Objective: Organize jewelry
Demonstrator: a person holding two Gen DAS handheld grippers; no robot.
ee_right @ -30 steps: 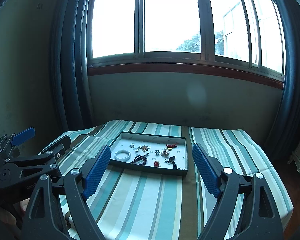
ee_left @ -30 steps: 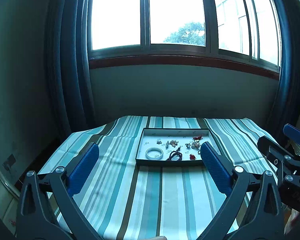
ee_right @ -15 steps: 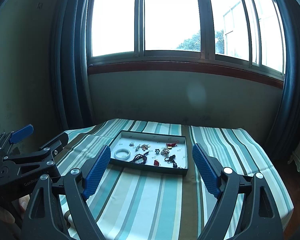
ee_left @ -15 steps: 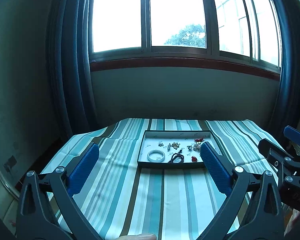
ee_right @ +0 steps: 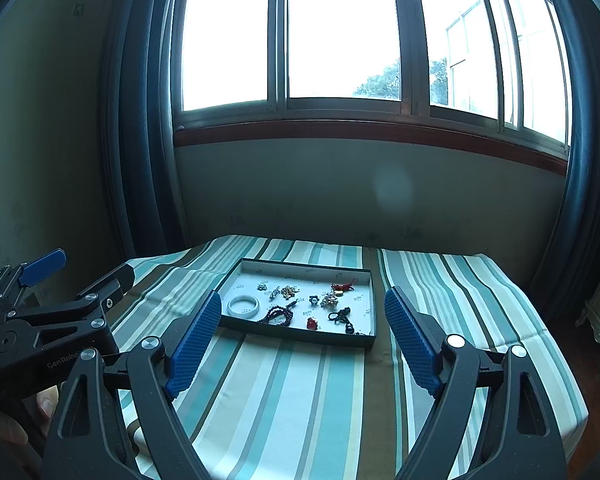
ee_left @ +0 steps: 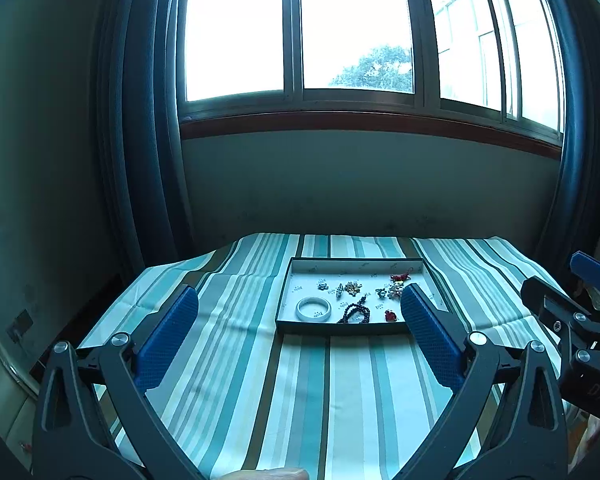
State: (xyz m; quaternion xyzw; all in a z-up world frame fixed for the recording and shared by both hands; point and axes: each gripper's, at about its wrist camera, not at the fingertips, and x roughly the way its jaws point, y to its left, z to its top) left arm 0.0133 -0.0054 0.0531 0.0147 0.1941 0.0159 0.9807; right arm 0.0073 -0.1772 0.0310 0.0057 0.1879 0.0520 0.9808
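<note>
A shallow dark-rimmed tray (ee_left: 284,300) with a white floor sits on the striped table; it also shows in the right wrist view (ee_right: 374,304). In it lie a white bangle (ee_left: 313,309), a dark bead bracelet (ee_left: 354,314), a small red charm (ee_left: 390,315) and several small trinkets. The bangle (ee_right: 243,306) and bead bracelet (ee_right: 278,315) show in the right wrist view too. My left gripper (ee_left: 298,300) is open and empty, held above the table short of the tray. My right gripper (ee_right: 302,306) is open and empty, likewise short of the tray.
The table wears a teal, white and brown striped cloth (ee_left: 260,380). A wall with a wide window (ee_left: 300,32) and dark curtains (ee_left: 140,120) stands behind. The right gripper's body (ee_left: 572,328) shows at the right edge, the left gripper's body (ee_right: 52,320) at the left edge.
Both views have tilted slightly, so the tray sits a little lower and nearer in frame. Both grippers stay open and empty.
</note>
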